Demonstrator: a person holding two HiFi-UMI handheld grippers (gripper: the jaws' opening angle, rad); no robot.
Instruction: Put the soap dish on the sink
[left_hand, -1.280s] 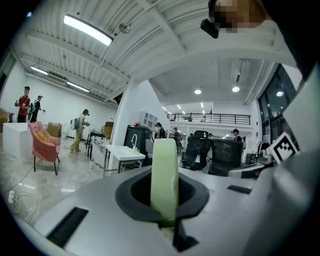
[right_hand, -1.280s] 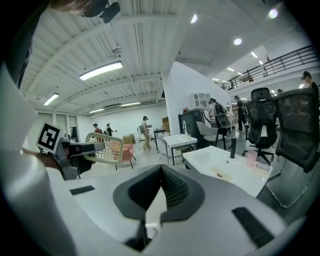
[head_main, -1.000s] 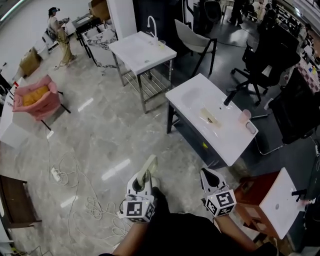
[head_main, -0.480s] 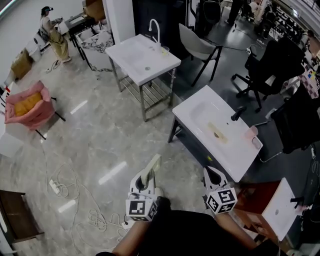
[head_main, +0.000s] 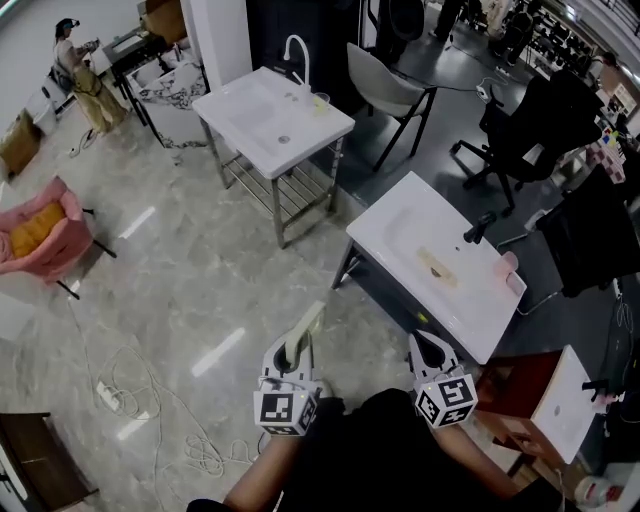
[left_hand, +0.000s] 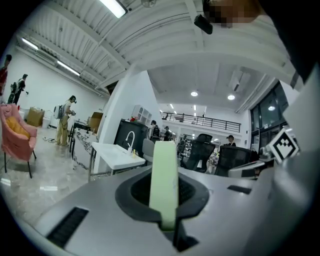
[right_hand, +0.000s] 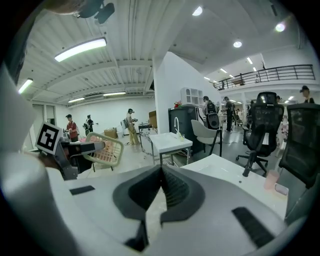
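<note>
- Left tool is clamped on the pale green soap dish, which stands edge-on between its jaws and sticks out past them
- Right tool has its jaws pressed together with nothing between them
- Both tools are held in the air over the marble floor, near the white sink with the black tap but not over it
- A second white sink stands farther back, to the left
</note>
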